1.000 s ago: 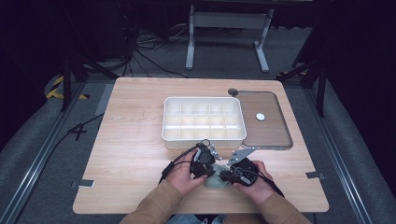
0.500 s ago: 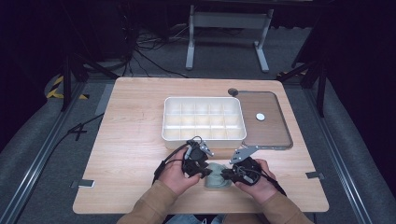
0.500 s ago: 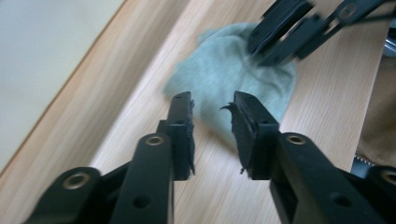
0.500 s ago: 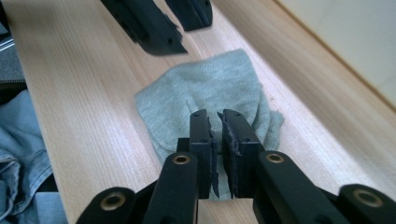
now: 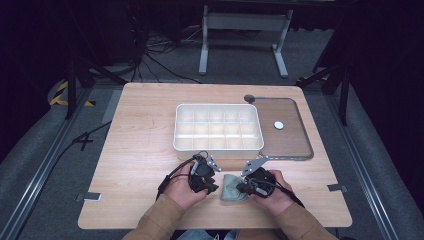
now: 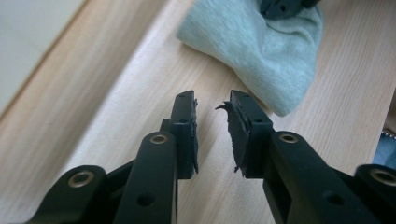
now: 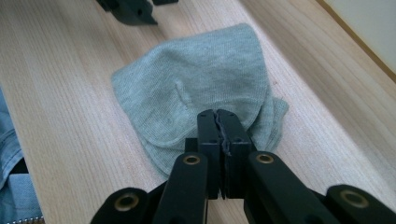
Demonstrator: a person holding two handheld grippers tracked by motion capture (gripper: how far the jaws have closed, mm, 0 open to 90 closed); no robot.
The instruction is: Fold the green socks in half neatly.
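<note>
A folded grey cloth (image 5: 231,189) lies on the wooden table (image 5: 140,150) near the front edge, between both hands. My right gripper (image 5: 246,186) is shut, and its tips (image 7: 218,115) rest on top of the cloth (image 7: 201,79); no fabric shows between the jaws. My left gripper (image 5: 212,186) sits just left of the cloth, a short way off it. Its jaws (image 6: 212,105) stand slightly apart with only bare wood between them. In the left gripper view the cloth (image 6: 261,51) lies ahead to the right.
A white compartment tray (image 5: 218,145) stands mid-table just beyond the hands. To its right lies a brown tinted lid (image 5: 290,142) with a small white round piece (image 5: 278,125) on it. Bare wood spreads left of the tray. Blue denim (image 7: 11,154) shows at the table's near edge.
My left gripper has drawn back to the left, off the cloth. The right gripper has stayed on the cloth.
</note>
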